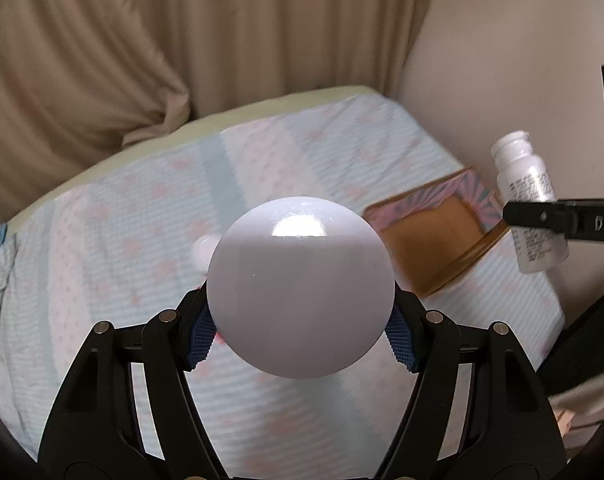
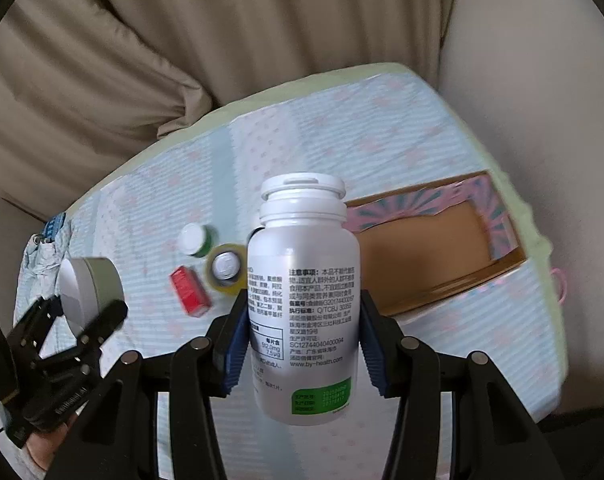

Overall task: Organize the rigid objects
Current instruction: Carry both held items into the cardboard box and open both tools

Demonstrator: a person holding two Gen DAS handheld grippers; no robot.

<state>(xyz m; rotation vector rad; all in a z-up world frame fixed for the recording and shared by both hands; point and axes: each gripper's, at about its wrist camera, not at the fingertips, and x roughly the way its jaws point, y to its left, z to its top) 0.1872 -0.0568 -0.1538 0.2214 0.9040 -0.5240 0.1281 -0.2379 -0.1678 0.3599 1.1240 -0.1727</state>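
My left gripper is shut on a round jar whose white lid faces the camera, held above the bed. The right wrist view shows the same jar, with a grey-green side, at the left in the left gripper. My right gripper is shut on a white pill bottle with printed text and a green patch, upright between the blue pads. The left wrist view shows that bottle at the right edge. An open cardboard box with a pink and teal rim lies on the bed, right of both.
On the striped, pink-dotted bed sheet lie a green bottle with a white cap, a yellow tape roll and a small red box. Beige curtains hang behind the bed. The box sits near the bed's right edge.
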